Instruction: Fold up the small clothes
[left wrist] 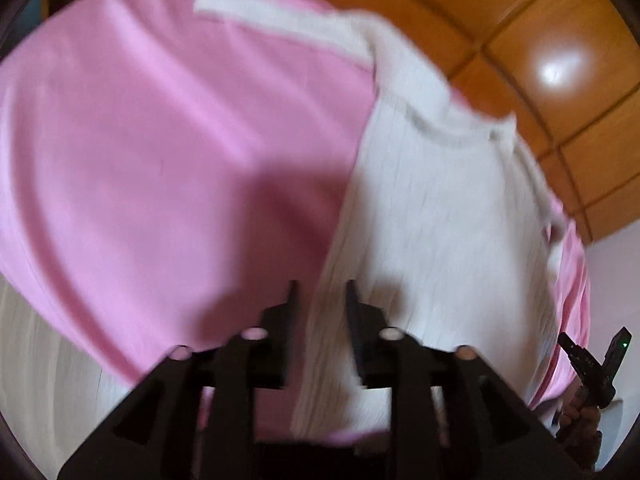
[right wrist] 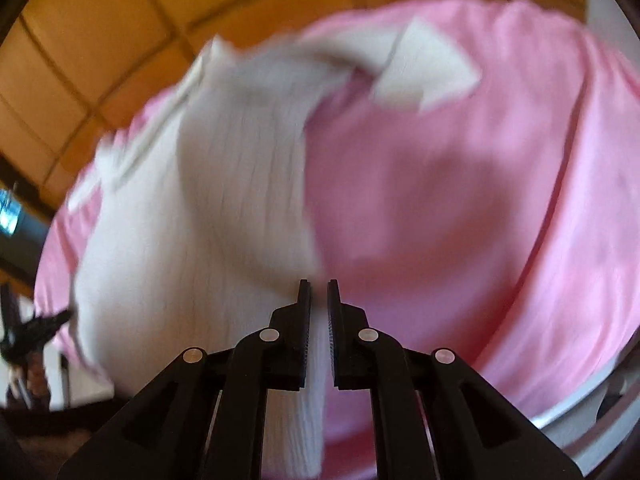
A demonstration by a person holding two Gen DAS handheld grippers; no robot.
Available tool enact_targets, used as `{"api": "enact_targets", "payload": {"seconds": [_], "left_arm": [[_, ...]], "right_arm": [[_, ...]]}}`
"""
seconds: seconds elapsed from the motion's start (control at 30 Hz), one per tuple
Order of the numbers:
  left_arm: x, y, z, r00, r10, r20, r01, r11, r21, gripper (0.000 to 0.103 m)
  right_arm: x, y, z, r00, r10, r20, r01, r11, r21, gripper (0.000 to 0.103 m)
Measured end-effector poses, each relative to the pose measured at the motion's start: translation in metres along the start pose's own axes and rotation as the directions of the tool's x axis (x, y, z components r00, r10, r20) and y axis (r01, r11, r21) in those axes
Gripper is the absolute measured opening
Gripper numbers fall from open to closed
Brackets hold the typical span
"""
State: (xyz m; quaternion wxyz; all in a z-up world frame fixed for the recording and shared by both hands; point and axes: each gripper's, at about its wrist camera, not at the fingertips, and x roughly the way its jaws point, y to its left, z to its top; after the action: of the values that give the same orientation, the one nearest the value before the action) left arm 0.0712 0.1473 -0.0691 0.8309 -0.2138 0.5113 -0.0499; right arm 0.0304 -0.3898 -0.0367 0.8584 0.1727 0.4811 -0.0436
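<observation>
While blurred, white garment (left wrist: pixel 432 208) runs lengthwise across pink cloth (left wrist: pixel 160 120).

Legible text, labels, brands, numbers, signs: none. Both wrist views are motion-blurred, and no print or tag can be made out on the cloth or any other surface in either one.

My left hand-held gripper (left wrist: pixel 320 292) and right hand-held gripper (right wrist: pixel 319 292) are matte black plastic, each with two flat fingers and four round silver pins.
</observation>
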Motion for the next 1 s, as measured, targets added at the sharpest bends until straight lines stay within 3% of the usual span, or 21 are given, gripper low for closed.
{"api": "enact_targets", "payload": {"seconds": [0.03,0.07,0.13,0.23,0.33,0.37,0.43,0.47,0.57,0.67,0.73,0.87,1.0], "left_arm": [[-0.006,-0.006,0.009,0.999,-0.009,0.042,0.008,1.000,0.010,0.030],[-0.009,-0.011,0.014,0.998,-0.016,0.064,0.014,1.000,0.023,0.030],[-0.009,-0.028,0.025,0.995,-0.020,0.094,0.013,0.997,0.072,0.031],[-0.001,-0.054,0.031,0.994,-0.051,0.096,0.037,0.990,0.140,0.033],[0.014,-0.082,0.032,0.994,-0.066,0.089,0.046,0.977,0.206,0.042],[0.019,-0.095,0.034,0.994,-0.076,0.080,0.055,0.971,0.231,0.042],[0.029,-0.117,0.034,0.993,-0.102,0.058,0.082,0.956,0.281,0.043],[0.031,-0.129,0.033,0.992,-0.112,0.051,0.090,0.944,0.316,0.044],[0.037,-0.157,0.028,0.992,-0.125,0.028,0.101,0.899,0.425,0.047],[0.050,-0.183,0.025,0.990,-0.143,-0.018,0.133,0.859,0.494,0.048],[0.060,-0.201,0.023,0.987,-0.153,-0.041,0.151,0.834,0.531,0.048],[0.079,-0.242,0.023,0.983,-0.172,-0.068,0.177,0.774,0.608,0.048],[0.098,-0.279,0.030,0.978,-0.186,-0.096,0.203,0.728,0.655,0.048]], "right_arm": [[-0.002,-0.007,0.017,0.997,-0.037,0.062,0.035,0.999,0.024,0.045],[-0.004,-0.012,0.028,0.992,-0.070,0.103,0.066,0.997,0.041,0.056],[0.002,-0.018,0.049,0.977,-0.126,0.174,0.117,0.991,0.059,0.060],[0.036,-0.012,0.084,0.953,-0.224,0.204,0.233,0.972,-0.019,0.060],[0.071,-0.009,0.098,0.936,-0.305,0.176,0.328,0.938,-0.117,0.059],[0.086,-0.010,0.103,0.920,-0.356,0.163,0.380,0.912,-0.155,0.056],[0.105,-0.017,0.106,0.898,-0.424,0.116,0.439,0.874,-0.208,0.014],[0.108,-0.022,0.109,0.891,-0.443,0.101,0.454,0.862,-0.223,0.006],[0.073,-0.032,0.122,0.894,-0.420,0.157,0.443,0.882,-0.163,0.005],[0.003,-0.043,0.135,0.887,-0.373,0.272,0.405,0.912,-0.070,0.005],[-0.038,-0.049,0.147,0.864,-0.365,0.348,0.398,0.917,-0.027,0.005],[-0.111,-0.075,0.178,0.791,-0.402,0.461,0.409,0.908,0.091,0.004],[-0.137,-0.111,0.209,0.733,-0.482,0.480,0.451,0.873,0.189,0.002]]}}
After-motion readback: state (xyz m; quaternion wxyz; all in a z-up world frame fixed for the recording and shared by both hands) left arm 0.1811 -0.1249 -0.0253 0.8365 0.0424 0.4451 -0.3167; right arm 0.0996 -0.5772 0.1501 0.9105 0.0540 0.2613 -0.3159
